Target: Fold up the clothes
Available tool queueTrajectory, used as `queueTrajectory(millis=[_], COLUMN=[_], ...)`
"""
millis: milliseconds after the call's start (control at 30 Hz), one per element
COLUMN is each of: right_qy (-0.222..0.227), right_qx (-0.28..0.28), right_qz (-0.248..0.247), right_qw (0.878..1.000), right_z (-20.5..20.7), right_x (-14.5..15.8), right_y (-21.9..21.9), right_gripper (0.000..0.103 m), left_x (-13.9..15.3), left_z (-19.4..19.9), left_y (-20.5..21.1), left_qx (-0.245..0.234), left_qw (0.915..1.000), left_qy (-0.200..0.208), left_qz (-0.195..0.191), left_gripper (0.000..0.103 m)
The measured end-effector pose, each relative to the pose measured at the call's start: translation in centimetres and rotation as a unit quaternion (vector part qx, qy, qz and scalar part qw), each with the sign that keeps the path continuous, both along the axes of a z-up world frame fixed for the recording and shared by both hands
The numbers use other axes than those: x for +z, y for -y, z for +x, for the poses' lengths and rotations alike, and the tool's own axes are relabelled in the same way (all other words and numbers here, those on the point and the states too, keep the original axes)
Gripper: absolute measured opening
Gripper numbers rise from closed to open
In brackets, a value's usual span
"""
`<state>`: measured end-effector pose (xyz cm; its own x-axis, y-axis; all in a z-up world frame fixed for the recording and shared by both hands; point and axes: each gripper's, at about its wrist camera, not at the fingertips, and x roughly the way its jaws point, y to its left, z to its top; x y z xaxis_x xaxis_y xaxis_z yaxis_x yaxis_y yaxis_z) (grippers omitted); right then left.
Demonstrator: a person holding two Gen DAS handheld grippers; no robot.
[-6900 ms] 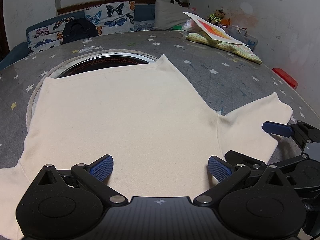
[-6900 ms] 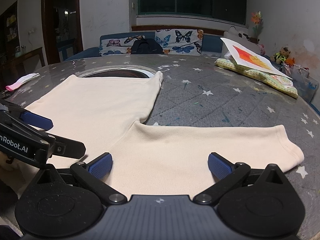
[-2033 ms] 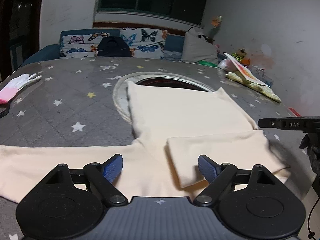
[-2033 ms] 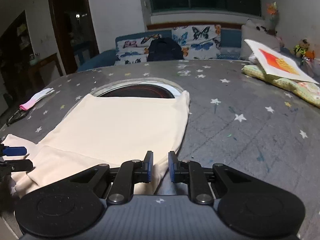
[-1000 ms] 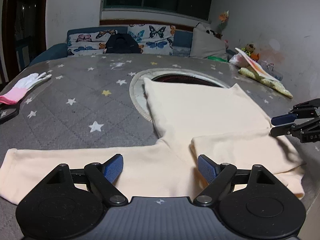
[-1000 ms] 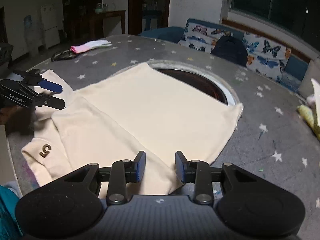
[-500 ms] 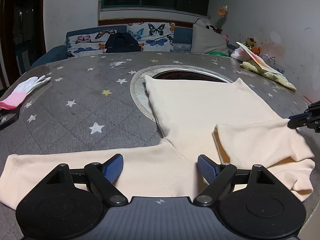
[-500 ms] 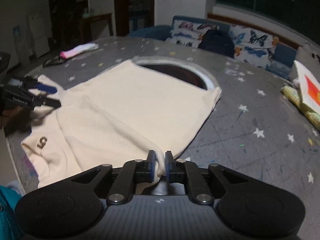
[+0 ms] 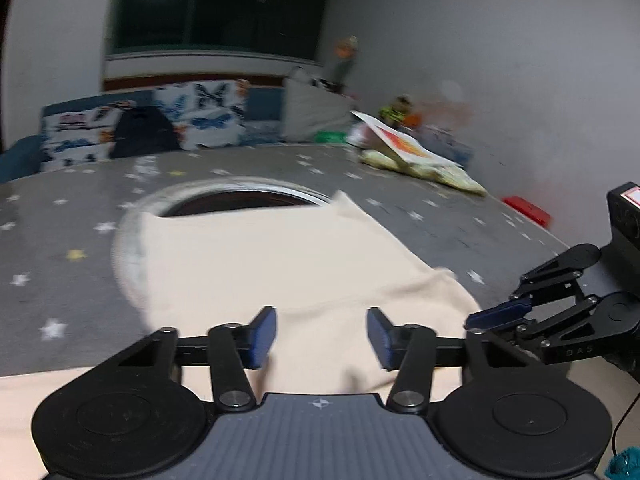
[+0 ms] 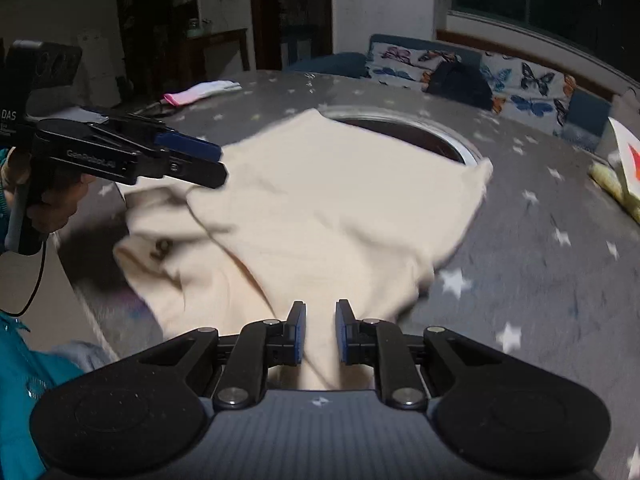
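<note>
The cream garment lies near the worktop's front edge, with bare star-printed grey surface open to its right and far side. The right claw, angled downward, is clenched on a soft fold of it. The left claw is closing over the cloth, pads not yet pressing, beside the right.

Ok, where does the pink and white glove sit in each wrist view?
Left wrist view: not in it.
Right wrist view: the glove lies upper left, on the far side of the table, beyond the cream garment.
Shared landmark: the round opening in the table, at the garment's far edge.
</note>
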<state>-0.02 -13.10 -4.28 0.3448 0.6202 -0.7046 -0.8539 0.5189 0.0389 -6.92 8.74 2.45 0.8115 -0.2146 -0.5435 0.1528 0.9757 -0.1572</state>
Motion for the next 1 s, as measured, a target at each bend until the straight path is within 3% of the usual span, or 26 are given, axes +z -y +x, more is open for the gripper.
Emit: queueTrajectory(millis=[167, 300, 467, 667, 833, 1000], right_qy=[-0.009, 0.019, 0.012, 0.014, 0.009, 0.003], right_qx=[-0.009, -0.046, -0.087, -0.117, -0.078, -0.043], right_qz=[0.006, 0.040, 0.021, 0.042, 0.069, 0.034], right_qw=[1.000, 0.998, 0.996, 0.992, 0.995, 0.999], right_z=[-0.5, 1.0, 3.7, 3.5, 2.0, 1.2], right_x=[0.7, 2.2, -0.3, 0.7, 1.3, -0.4], right_y=[1.3, 1.2, 0.2, 2.1, 0.2, -3.2], right_gripper=[0.015, 0.015, 0.015, 0.015, 0.020, 0.021], left_x=[-1.8, -2.3, -2.4, -2.2, -1.7, -0.9], left_z=[0.2, -0.2, -0.4, -0.7, -1.7, -4.0], left_y=[1.4, 1.7, 1.5, 1.2, 0.6, -1.5], left_qx=[-0.020, -0.019, -0.018, -0.015, 0.010, 0.059], left_qw=[0.9993, 0.9991, 0.9989, 0.9991, 0.9996, 0.9979], left_qy=[-0.028, -0.033, -0.033, -0.032, -0.028, -0.024], left_qz=[0.015, 0.021, 0.029, 0.023, 0.001, -0.001], left_gripper=[0.043, 0.043, 0.043, 0.043, 0.043, 0.044])
